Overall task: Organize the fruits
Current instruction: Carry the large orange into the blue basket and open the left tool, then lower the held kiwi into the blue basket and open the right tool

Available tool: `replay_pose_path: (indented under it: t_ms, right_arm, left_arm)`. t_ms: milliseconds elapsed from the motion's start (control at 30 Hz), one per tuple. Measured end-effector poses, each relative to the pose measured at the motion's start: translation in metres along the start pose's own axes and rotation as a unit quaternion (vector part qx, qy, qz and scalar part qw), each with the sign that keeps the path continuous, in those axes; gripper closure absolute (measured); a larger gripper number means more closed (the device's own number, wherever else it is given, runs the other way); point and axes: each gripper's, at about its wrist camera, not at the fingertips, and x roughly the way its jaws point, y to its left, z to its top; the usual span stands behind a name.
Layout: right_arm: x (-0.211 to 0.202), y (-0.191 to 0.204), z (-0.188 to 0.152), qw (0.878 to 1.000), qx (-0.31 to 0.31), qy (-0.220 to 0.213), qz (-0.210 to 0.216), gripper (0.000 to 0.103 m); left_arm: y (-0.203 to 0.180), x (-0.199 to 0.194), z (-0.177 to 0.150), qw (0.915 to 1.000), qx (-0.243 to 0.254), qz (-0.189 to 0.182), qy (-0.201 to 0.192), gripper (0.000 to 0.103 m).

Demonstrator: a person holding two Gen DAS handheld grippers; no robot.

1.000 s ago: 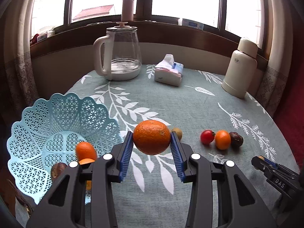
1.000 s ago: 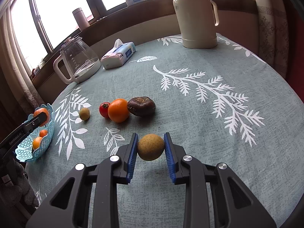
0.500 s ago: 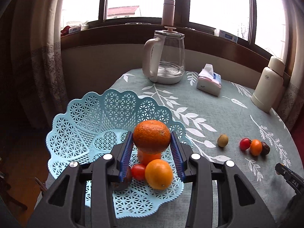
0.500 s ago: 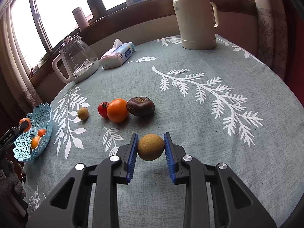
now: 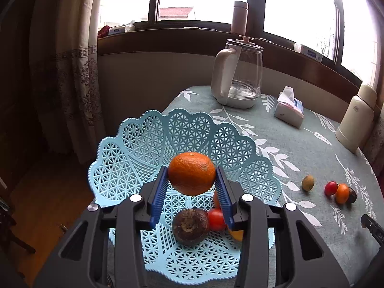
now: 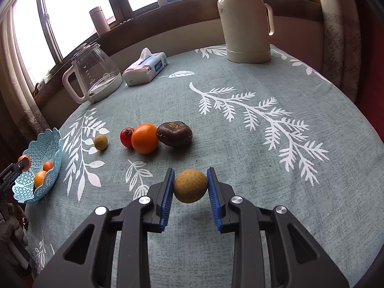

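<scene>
Left gripper (image 5: 192,187) of mine pinches a large orange (image 5: 191,173) between its blue pads, above the light-blue lattice basket (image 5: 134,158). Right gripper (image 6: 190,190) clamps a round tan fruit (image 6: 190,186) above the leaf-print tablecloth (image 6: 240,144).

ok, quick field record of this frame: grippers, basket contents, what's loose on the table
left gripper: shut on large orange, held above the basket
right gripper: shut on tan round fruit, over the table
basket: light blue lattice, at the table edge
in basket: dark brown fruit, red tomato, orange fruits partly hidden
loose on table: small tan fruit, tomato, small orange, brown fruit
other items: glass kettle, tissue pack, thermos
</scene>
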Motion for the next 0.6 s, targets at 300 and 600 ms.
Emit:
replay_pose_path:
  t_ms: [300,600]
  right_arm:
    - [-0.003,0.005,0.001,1.000,-0.010,-0.006,-0.014,0.075]
    - [-0.011,0.043,0.015,0.999,-0.036,-0.013,0.033,0.075]
  left_arm:
    - [0.013,-0.014,0.010,0.9989,-0.011,0.028,-0.036,0.012]
    - [0.022,-0.017,0.014,0.9982,-0.020,0.041,-0.038,0.003]
